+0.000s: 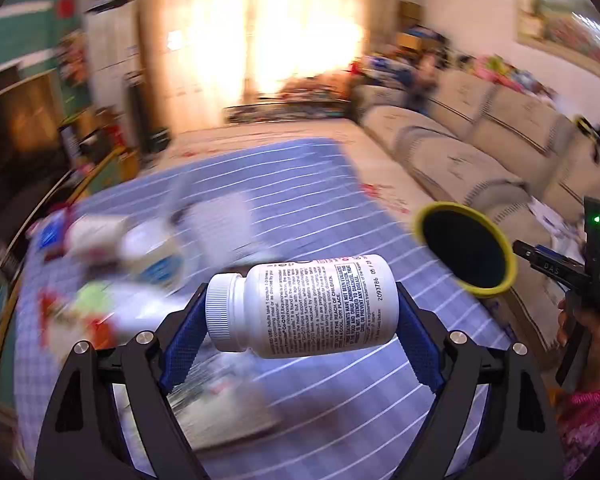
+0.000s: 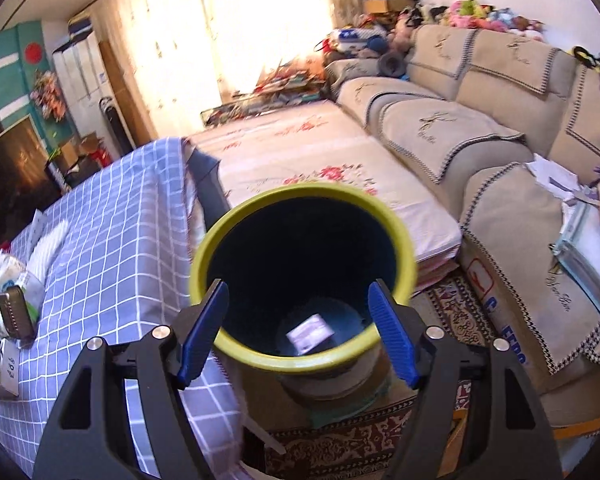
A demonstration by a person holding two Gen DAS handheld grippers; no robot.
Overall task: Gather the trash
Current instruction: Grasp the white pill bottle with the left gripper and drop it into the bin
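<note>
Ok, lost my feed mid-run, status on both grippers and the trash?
Left hand-held gripper shut on pill bottle, above table. Right hand-held gripper grips yellow-rimmed bin, one scrap inside. Nothing blocks the bin mouth.

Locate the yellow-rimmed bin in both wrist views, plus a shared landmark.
Left wrist: yellow-rimmed bin at right of centre, above and right of the pill bottle clamped in the left tool.
Right wrist: the bin fills the centre, gripped by the right tool; a scrap lies inside.
Shared landmark: the blue checked tablecloth.
</note>
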